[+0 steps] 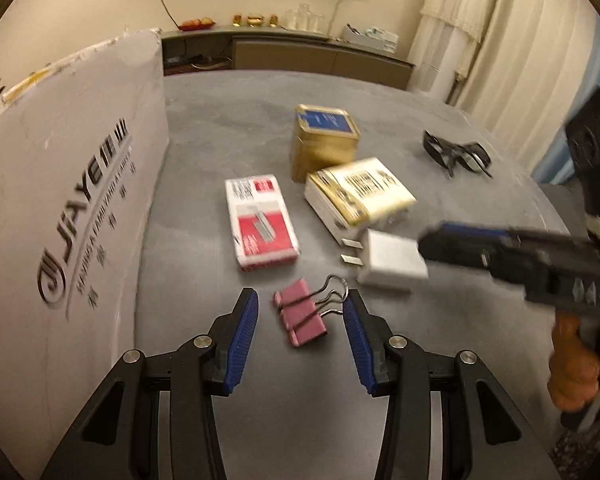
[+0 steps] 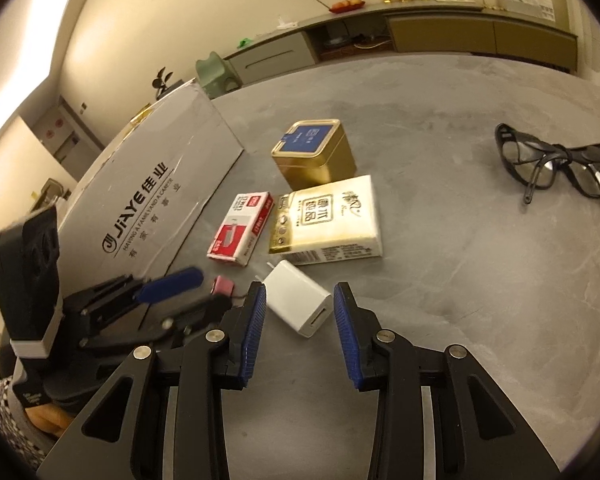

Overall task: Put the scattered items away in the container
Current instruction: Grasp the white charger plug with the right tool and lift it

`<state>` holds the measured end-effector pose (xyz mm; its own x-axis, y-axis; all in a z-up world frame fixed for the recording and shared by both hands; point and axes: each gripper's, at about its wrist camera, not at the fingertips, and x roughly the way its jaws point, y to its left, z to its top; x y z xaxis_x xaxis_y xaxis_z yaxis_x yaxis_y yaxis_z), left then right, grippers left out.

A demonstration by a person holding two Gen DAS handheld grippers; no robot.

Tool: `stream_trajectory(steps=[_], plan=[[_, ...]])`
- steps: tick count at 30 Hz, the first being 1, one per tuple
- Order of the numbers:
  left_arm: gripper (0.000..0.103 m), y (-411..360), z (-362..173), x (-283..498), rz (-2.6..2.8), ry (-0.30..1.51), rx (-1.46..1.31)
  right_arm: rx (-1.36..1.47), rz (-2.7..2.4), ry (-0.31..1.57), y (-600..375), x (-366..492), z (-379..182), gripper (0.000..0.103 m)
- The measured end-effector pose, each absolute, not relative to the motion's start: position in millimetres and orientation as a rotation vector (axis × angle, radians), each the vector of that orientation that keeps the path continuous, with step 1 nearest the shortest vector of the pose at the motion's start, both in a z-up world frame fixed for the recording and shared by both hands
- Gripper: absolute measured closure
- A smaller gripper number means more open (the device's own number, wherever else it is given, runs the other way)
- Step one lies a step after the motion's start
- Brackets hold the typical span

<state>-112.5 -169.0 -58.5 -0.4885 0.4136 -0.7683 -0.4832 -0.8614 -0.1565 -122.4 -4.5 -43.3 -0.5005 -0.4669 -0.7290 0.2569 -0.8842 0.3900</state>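
While both tools hover low over the grey table [image 2: 480, 280], the left gripper [image 1: 300, 312] stands wide open with nothing held, its 2 blue pads [image 1: 242, 328] flanking the pink binder clip [image 1: 300, 318], which lies on the table between them and touches neither. Clip body runs roughly along the gripper's line of sight, slightly skewed; its wire handles [image 1: 332, 292] point away and toward the right pad. Judgement: closing here would pinch the clip across its short width, provided the tool drops a little first.

Right gripper [image 2: 300, 312] is likewise fully open and empty, with the white charger [image 2: 298, 298] between its pads [image 2: 256, 320]. Charger's long axis lies diagonally to the jaws, prongs at the far-left end, USB slot at the near-right end; a small wrist turn looks needed for a square grip.

Places relative to the charger: red-and-white staple box [image 2: 240, 228] just beyond it to the left, tissue pack [image 2: 326, 220] directly beyond, almost touching; gold tin [image 2: 314, 152] further beyond the tissue pack; black glasses [image 2: 556, 164] well apart to the far right. Grey cardboard box [image 1: 72, 200], the container, stands to the left of everything, nearer the left gripper, so that hand has the shorter carry
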Motion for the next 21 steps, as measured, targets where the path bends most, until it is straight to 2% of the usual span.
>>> stream_trajectory(steps=[7, 10, 14, 19, 21], plan=[[0.057, -166.3, -55.2, -130.5, 2.373, 0.086, -1.155, 1.257, -2.388, -0.268, -8.9, -120.2, -43.1, 0.065], [0.057, -170.7, -51.3, -120.6, 2.323, 0.087, -1.130, 1.238, -2.418, -0.220, -10.1, -120.0, -41.4, 0.061], [0.057, -165.5, -56.3, -112.2, 2.264, 0.150, -1.126, 1.203, -2.444, -0.186, -11.5, -120.6, -41.8, 0.061], [0.057, -159.8, -55.7, -103.7, 2.233, 0.174, -1.137, 1.264, -2.285, -0.330, -11.5, -121.1, -47.0, 0.060], [0.057, -161.0, -49.1, -99.4, 2.260, 0.190, -1.099, 1.238, -2.304, -0.290, -13.9, -117.2, -38.1, 0.060]])
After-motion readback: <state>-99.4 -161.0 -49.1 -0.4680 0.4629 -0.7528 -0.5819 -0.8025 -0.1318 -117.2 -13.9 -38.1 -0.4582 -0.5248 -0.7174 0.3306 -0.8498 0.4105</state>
